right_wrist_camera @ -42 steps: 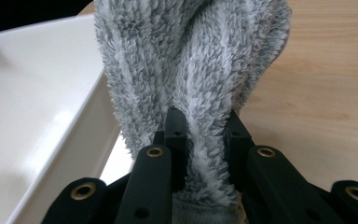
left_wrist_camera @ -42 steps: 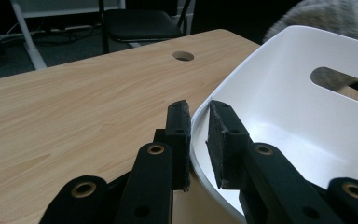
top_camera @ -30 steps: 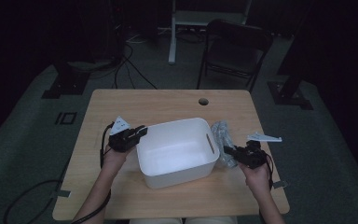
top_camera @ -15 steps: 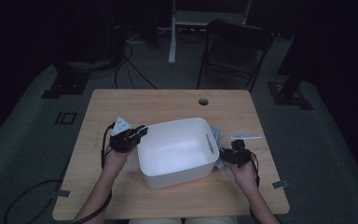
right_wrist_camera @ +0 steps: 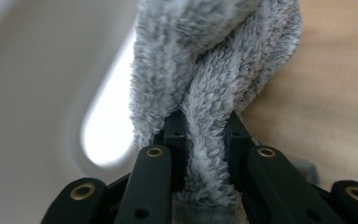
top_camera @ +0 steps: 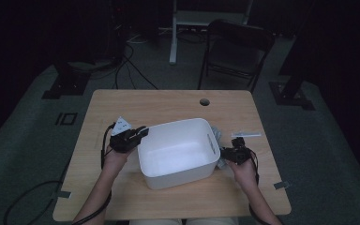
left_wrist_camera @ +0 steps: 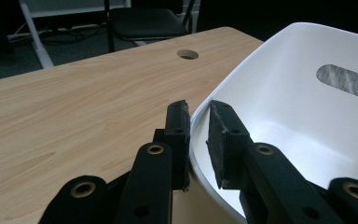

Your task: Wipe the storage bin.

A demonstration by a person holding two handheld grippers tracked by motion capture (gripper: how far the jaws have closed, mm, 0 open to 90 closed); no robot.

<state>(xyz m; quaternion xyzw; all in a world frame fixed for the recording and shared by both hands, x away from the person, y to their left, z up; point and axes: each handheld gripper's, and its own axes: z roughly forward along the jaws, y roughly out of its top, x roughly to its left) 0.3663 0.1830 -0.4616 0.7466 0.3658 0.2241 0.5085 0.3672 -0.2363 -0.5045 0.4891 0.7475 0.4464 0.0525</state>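
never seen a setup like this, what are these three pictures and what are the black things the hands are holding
A person sits at a wooden table and works with two hand-held grippers, black tongs with two fingers each. One picture looks down from above. The other two come from small cameras riding on each gripper. The left gripper clamps the rim of a white tub in the middle of the table. The right gripper pinches a fluffy grey cloth just outside the tub's handle slot. A small flat packet lies on the table nearby.

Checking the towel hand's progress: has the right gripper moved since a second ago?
Yes. The right gripper, shut on the grey towel, has come in toward the white bin, away from the table's right edge.
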